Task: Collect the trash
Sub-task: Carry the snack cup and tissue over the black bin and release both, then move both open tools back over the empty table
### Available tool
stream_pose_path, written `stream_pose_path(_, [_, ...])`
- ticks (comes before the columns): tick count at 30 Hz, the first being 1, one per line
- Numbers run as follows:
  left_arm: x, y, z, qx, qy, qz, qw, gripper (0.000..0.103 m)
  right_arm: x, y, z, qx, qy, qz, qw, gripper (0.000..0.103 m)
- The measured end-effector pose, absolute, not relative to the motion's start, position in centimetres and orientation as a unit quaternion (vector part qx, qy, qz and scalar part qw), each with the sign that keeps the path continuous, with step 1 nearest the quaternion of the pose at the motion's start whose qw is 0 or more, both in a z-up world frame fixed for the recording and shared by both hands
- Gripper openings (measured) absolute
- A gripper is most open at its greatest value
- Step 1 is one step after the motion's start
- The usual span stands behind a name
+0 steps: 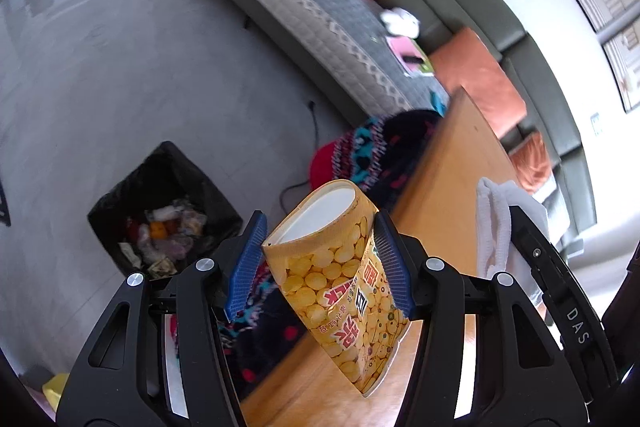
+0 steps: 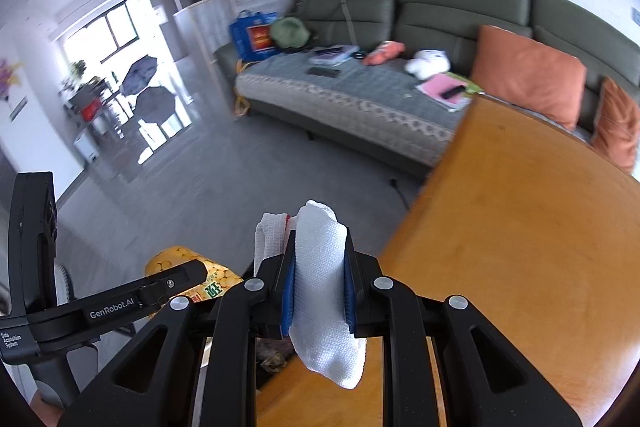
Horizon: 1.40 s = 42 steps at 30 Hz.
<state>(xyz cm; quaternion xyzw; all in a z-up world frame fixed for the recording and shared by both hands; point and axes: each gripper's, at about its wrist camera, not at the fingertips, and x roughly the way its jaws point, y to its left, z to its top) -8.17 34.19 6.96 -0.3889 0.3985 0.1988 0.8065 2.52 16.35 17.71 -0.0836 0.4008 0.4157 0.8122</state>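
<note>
My left fingers (image 1: 320,263), tilted downward, clamped the yellow snack bag (image 1: 340,283) with the trash bin (image 1: 160,223) at ten o'clock, while my right fingers (image 2: 318,287) pinched a white cloth (image 2: 324,291) over the tabletop (image 2: 520,227) edge.

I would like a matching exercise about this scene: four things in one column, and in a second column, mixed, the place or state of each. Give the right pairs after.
Things
1. snack cup
2. white cloth
3. trash bin
4. orange cushion

Places or states
A. leaning on the green sofa
B. clamped in the right gripper
C. on the floor, lined with a black bag, litter inside
D. squeezed in the left gripper

Pairs: 1-D, 2-B, 3-C, 4-A
</note>
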Motion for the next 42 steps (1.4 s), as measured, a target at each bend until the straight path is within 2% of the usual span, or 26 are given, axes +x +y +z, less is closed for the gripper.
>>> stream_pose_path(18, [-20.3,43.5,2.8,-0.428,0.396,0.333,0.741,0.055,-6.3,28.6,15.1,-0.147,0.424,0.509,0.734,0.021])
stream_pose_path(19, [-20.6,43.9,2.4,-0.427,0.399,0.340,0.737,0.055,-6.4,28.9,14.8,-0.148,0.427,0.511,0.731,0.027])
stream_pose_path(20, [-20.8,44.4,1.9,-0.427,0.405,0.343,0.732,0.055,-6.7,29.5,14.6,-0.151,0.431,0.510,0.729,0.044])
stream_pose_path(21, [-20.9,44.8,1.6,-0.425,0.411,0.344,0.729,0.056,-6.7,30.1,14.5,-0.154,0.432,0.502,0.733,0.054])
stream_pose_path(22, [-20.8,45.2,1.3,-0.423,0.418,0.349,0.724,0.062,-6.7,30.4,14.6,-0.151,0.427,0.500,0.738,0.063])
stream_pose_path(23, [-20.8,45.6,1.0,-0.419,0.424,0.359,0.718,0.086,-6.6,30.6,14.6,-0.150,0.424,0.501,0.740,0.063])
stream_pose_path(24, [-20.9,46.1,0.8,-0.415,0.426,0.372,0.713,0.097,-6.5,30.9,14.7,-0.151,0.423,0.500,0.740,0.063])
stream_pose_path(42, [-21.4,46.3,2.3,-0.391,0.415,0.403,0.716,0.097,-5.5,30.0,15.5,-0.138,0.419,0.497,0.747,0.063])
